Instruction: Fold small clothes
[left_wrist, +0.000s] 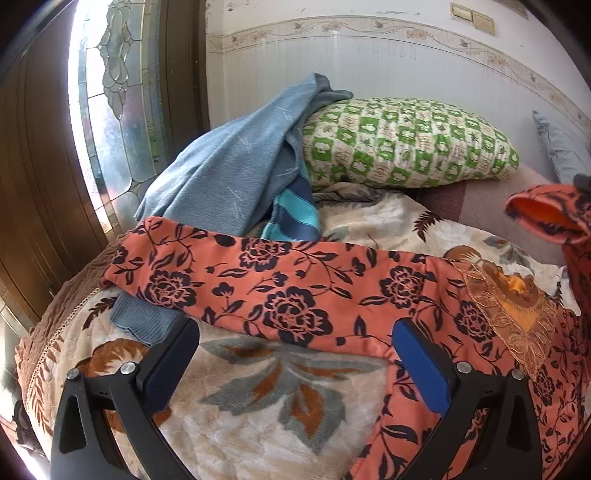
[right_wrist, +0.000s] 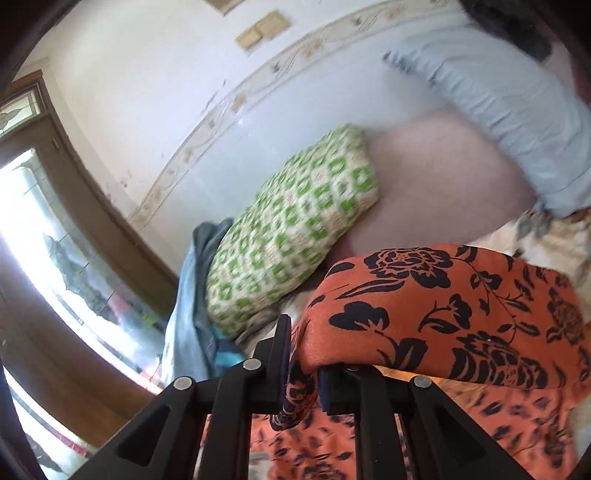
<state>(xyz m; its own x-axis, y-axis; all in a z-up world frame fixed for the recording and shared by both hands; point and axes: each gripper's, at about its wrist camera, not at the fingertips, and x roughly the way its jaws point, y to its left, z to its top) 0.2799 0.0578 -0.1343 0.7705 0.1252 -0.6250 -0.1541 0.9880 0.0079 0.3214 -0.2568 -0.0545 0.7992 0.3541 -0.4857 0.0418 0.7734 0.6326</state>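
A bed covered by a cream blanket (left_wrist: 258, 417) printed with brown and grey leaves fills the near ground of the left wrist view. Across it lies the orange floral garment (left_wrist: 295, 291), one sleeve stretched out toward the left, the body with its lace-trimmed neckline (left_wrist: 513, 306) at the right. Behind it a blue-grey garment (left_wrist: 229, 166) is heaped against a green-and-white checked pillow (left_wrist: 406, 144), with a striped teal cloth (left_wrist: 295, 214) tucked beneath (all close to the far wall).

The left gripper (left_wrist: 295, 354) stands with its jaws spread wide and nothing between the pads; the outstretched sleeve lies just beyond the fingertips, and the right finger (left_wrist: 421, 365) sits over the garment's lower edge.

The right gripper (right_wrist: 303, 354) has its jaws nearly closed, clamped on a fold of the orange floral garment, which bunches between the fingers and drapes off to the right, lifted above the blanket. A pale blue pillow (right_wrist: 498, 103) lies at far right.
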